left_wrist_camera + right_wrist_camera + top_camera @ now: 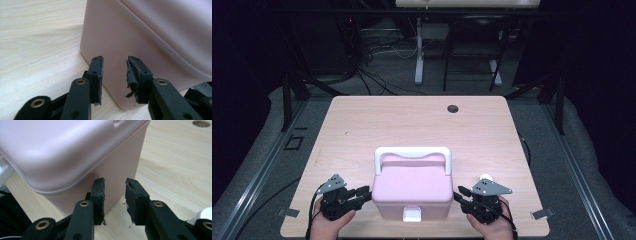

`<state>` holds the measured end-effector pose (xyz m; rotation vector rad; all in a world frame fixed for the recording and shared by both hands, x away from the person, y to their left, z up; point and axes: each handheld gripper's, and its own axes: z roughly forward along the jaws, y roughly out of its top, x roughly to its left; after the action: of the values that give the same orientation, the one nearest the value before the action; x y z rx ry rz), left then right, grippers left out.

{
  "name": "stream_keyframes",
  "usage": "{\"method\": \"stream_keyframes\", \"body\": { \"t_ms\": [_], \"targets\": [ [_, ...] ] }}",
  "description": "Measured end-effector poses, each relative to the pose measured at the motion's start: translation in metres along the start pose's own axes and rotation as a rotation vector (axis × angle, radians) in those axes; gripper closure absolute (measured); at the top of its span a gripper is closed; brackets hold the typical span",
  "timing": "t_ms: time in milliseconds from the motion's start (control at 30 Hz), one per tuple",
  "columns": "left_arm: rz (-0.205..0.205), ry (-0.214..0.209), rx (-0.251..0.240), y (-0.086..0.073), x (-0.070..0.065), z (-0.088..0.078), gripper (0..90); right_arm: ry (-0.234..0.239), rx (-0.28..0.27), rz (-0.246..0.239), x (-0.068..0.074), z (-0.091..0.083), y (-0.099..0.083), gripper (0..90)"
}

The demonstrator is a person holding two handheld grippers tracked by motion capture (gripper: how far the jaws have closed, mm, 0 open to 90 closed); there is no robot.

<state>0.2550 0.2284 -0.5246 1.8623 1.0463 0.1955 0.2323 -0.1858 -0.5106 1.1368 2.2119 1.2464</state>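
- Two grippers flank the pink box [413,192], which sits on the near middle of the table [362,125] with its white handle [412,153] folded toward the far side and its white latch [412,215] facing you.
- Your left gripper [368,192] points at the box's left wall; in the left gripper view its jaws stand apart with nothing between them, aimed at the near left corner of the box [140,45].
- Your right gripper [457,194] points at the right wall; in the right gripper view its jaws are likewise apart and empty, just short of the corner of the box [82,152].
- Neither pad presses on the box, so you have no hold on it yet.
- It looks as though you mean to steady or shift the box from both sides. Bring both grippers in level and at the same height, below the lid seam, so the lid isn't pushed up.
- Press evenly from left and right; a harder push on one side would likely slide or turn the box on the smooth wood.
- Mind the small white thing [485,177] just beyond your right gripper, and keep the trailing cables away from the latch.
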Motion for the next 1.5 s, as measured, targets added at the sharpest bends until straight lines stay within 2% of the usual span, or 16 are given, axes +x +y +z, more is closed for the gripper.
{"method": "stream_keyframes", "body": {
  "t_ms": [33, 233, 300, 467, 600, 733, 867, 967, 1000, 1033, 1167, 1300, 1500],
  "targets": [
    [0.007, 0.001, -0.008, 0.005, -0.001, -0.004, 61.0, -0.001, -0.007, -0.008, -0.001, -0.003, 0.003, 65.3],
    [0.045, 0.011, -0.021, 0.019, -0.004, -0.016, 58.2, 0.022, 0.013, 0.006, -0.005, -0.010, 0.015, 61.4],
    [0.057, -0.004, -0.017, 0.029, -0.004, -0.020, 58.2, 0.027, 0.019, 0.005, -0.007, -0.012, 0.022, 61.3],
    [0.056, -0.019, -0.024, 0.038, -0.005, -0.024, 58.2, 0.033, 0.004, -0.016, -0.008, -0.020, 0.035, 62.7],
    [0.054, -0.025, -0.035, 0.047, -0.005, -0.026, 58.5, 0.033, -0.015, -0.012, -0.008, -0.023, 0.043, 62.8],
    [0.050, -0.033, -0.050, 0.056, -0.005, -0.030, 58.7, 0.056, -0.022, -0.001, -0.010, -0.025, 0.052, 62.5],
    [0.047, -0.046, -0.045, 0.064, -0.007, -0.028, 58.8, 0.079, -0.007, -0.003, -0.009, -0.022, 0.060, 61.8],
    [0.081, -0.055, -0.017, 0.075, -0.009, -0.021, 58.7, 0.089, 0.008, -0.015, -0.007, -0.016, 0.072, 61.5],
    [0.081, -0.055, -0.017, 0.075, -0.009, -0.021, 58.6, 0.089, 0.008, -0.015, -0.007, -0.016, 0.072, 61.5],
    [0.081, -0.057, -0.009, 0.078, -0.011, -0.017, 58.2, 0.093, 0.003, -0.019, -0.006, -0.013, 0.079, 61.5],
    [0.082, -0.079, -0.011, 0.083, -0.013, -0.010, 58.2, 0.071, -0.024, -0.013, -0.004, -0.009, 0.087, 60.4],
    [0.083, -0.072, -0.020, 0.085, -0.015, -0.005, 58.0, 0.054, -0.035, 0.002, -0.007, -0.005, 0.089, 60.1],
    [0.080, -0.085, -0.026, 0.084, -0.013, 0.001, 58.6, 0.093, -0.045, 0.041, -0.013, 0.001, 0.082, 59.6]
  ]
}}
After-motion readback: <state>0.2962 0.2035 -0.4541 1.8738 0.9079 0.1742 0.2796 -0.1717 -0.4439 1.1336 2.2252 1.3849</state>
